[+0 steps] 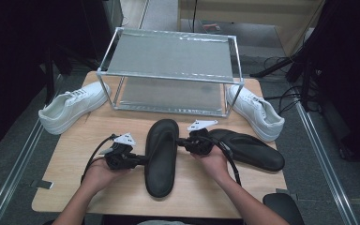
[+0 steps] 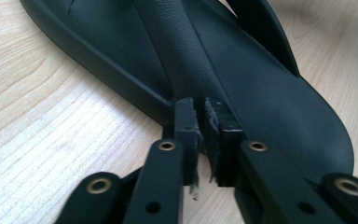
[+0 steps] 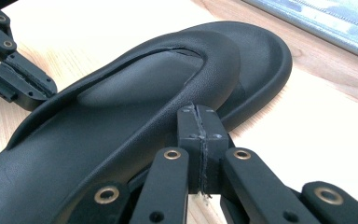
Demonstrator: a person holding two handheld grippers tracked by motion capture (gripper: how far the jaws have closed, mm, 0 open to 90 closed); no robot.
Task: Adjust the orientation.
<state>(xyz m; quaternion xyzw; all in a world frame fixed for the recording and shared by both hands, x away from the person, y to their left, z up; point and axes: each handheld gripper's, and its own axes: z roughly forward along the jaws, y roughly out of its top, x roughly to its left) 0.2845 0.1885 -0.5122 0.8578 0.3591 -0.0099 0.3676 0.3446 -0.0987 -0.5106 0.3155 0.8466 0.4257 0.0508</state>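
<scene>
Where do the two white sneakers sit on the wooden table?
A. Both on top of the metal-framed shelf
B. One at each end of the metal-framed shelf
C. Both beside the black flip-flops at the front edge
B: one white sneaker lies left of the metal-framed shelf and the other white sneaker lies right of it.

Right hand-held gripper (image 3: 200,122) with jaws pressed together at the rim of a black sandal (image 3: 121,140), sandal lying on the pale wooden bench (image 3: 317,140), left hand-held gripper (image 3: 18,79) at its far edge
</scene>
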